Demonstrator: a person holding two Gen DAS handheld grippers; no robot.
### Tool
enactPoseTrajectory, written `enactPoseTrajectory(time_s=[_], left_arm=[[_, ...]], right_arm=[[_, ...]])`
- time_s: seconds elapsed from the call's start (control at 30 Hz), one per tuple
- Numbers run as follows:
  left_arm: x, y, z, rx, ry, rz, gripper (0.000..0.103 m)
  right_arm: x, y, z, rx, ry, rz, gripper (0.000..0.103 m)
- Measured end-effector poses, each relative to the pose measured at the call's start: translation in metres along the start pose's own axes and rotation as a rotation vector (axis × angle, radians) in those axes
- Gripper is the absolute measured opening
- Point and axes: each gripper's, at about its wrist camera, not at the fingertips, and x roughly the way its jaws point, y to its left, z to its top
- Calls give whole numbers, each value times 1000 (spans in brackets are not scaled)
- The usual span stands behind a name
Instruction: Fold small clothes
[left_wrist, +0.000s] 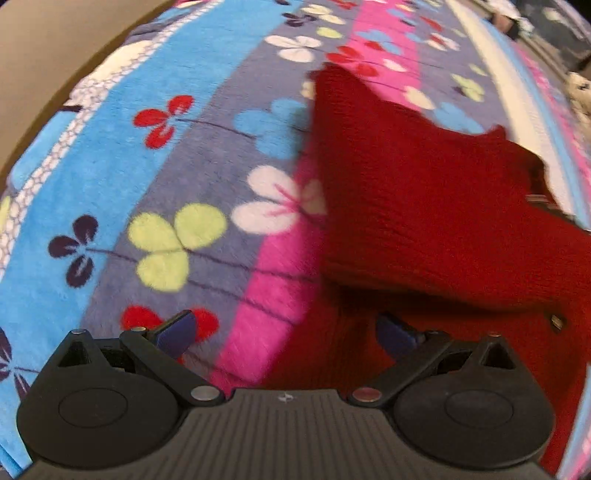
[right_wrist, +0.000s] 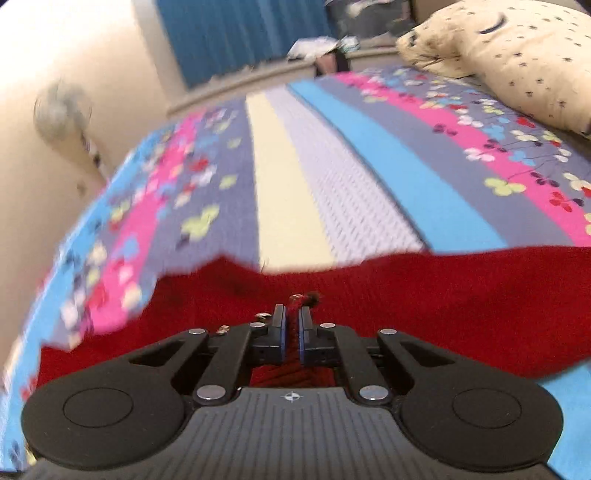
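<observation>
A red knitted garment (left_wrist: 424, 206) lies on the flowered blanket (left_wrist: 166, 184), partly folded over itself, with a raised flap casting a shadow. My left gripper (left_wrist: 286, 334) points steeply down at its left edge, jaws wide open; one blue pad (left_wrist: 177, 330) is over the blanket, the other over the red knit. In the right wrist view the same red garment (right_wrist: 424, 295) spreads below my right gripper (right_wrist: 291, 325), whose jaws are shut with a thin ridge of red knit pinched between the pads. Small metal snaps show near its fingertips.
The striped, flowered blanket (right_wrist: 288, 184) covers the whole bed. A cream pillow with small dark marks (right_wrist: 517, 55) lies at the far right. A standing fan (right_wrist: 61, 110) and a blue curtain (right_wrist: 236, 37) stand beyond the bed's far edge.
</observation>
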Motion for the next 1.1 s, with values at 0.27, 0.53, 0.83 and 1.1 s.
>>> enactPoseTrajectory(time_s=[0.27, 0.53, 0.83, 1.1], left_arm=[[7, 16, 3, -38, -34, 108, 103], [-27, 26, 6, -68, -58, 44, 100], [-28, -25, 80, 15, -158, 31, 100], [49, -20, 131, -26, -39, 151, 103]], right_arm=[[60, -40, -31, -73, 147, -118, 6], [40, -44, -26, -65, 109, -84, 5], [48, -54, -33, -33, 123, -142, 6], [11, -41, -32, -55, 54, -94, 19]])
